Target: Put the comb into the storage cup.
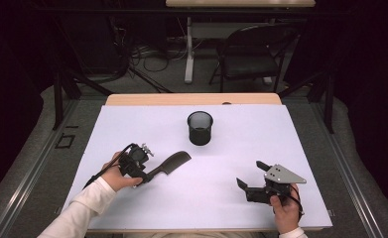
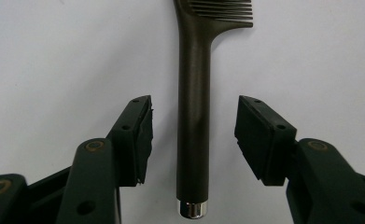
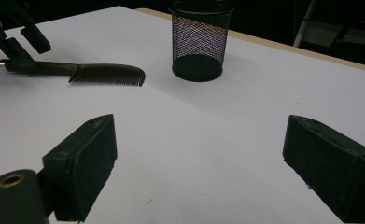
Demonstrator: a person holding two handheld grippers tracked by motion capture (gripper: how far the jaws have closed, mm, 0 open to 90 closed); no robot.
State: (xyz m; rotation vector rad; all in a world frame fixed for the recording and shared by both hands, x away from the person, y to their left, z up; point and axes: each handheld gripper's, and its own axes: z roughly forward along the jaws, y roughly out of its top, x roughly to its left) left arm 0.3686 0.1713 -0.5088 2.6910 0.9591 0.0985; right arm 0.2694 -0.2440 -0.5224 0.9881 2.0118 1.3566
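Left gripper view: item, one comb [image 2: 194, 107], dark brown, probably plastic, lying flat on the white desk [image 2: 54, 56]. A straight, round-sectioned handle ends in a small bright metal cap at the butt; a row of fine, close-set teeth starts where the handle widens. Judged light and stiff in the handle, with a smooth and likely somewhat slippery surface; the teeth look thin and could flex or snag, so they make a poor place to grip. Best hold: the mid-handle, across its width, where the section is even and the pads can seat square. Left tongs [image 2: 194, 135] stand partly open astride that handle, one pad on each side, a visible gap to either pad, nothing pressed. High view: the comb [image 1: 171, 162] lies left of centre, teeth end pointing toward the black mesh cup [image 1: 200, 128], which stands upright and apart from it. Right tongs [image 1: 255, 177] rest wide open and empty over bare desk, well apart from the comb.
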